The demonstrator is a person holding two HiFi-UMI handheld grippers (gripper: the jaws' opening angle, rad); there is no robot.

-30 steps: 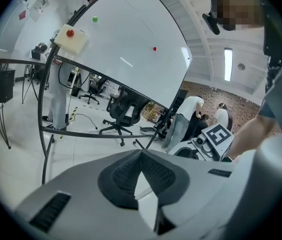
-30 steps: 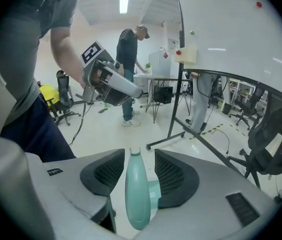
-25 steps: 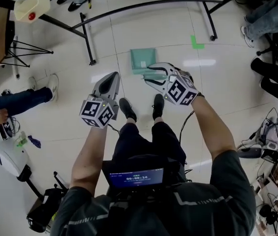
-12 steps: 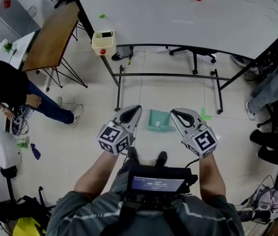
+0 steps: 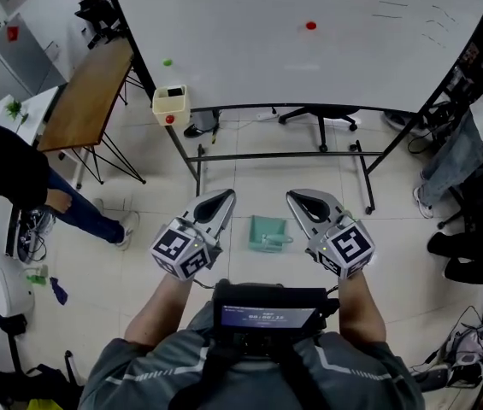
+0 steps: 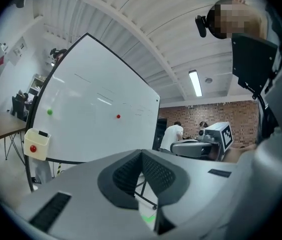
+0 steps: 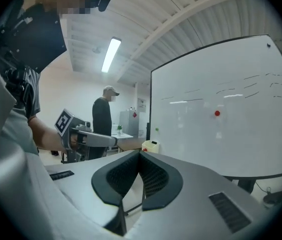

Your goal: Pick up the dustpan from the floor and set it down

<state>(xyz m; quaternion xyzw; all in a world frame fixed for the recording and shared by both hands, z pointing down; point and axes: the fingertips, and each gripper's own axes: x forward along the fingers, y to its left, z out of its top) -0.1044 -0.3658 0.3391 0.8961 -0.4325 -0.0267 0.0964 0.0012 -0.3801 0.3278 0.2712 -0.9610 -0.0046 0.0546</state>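
A teal dustpan (image 5: 268,233) lies flat on the pale tiled floor, between the two grippers as the head view shows them and well below both. My left gripper (image 5: 221,198) is held up and level, shut, with nothing between its pads (image 6: 141,154). My right gripper (image 5: 297,199) is raised beside it, also level; its jaws are closing, the pads meet and nothing is between them (image 7: 141,156). Neither gripper touches the dustpan. Each gripper view looks out across the room at the whiteboard, not at the floor.
A large whiteboard (image 5: 309,41) on a black wheeled frame stands just beyond the dustpan. A wooden table (image 5: 87,92) and a cream box (image 5: 171,102) are at the left. A person (image 5: 19,178) stands at the left, others (image 5: 472,161) at the right.
Both grippers have risen from near the floor to level. The right jaws, open beside the dustpan before, have closed empty. The dustpan stays on the floor.
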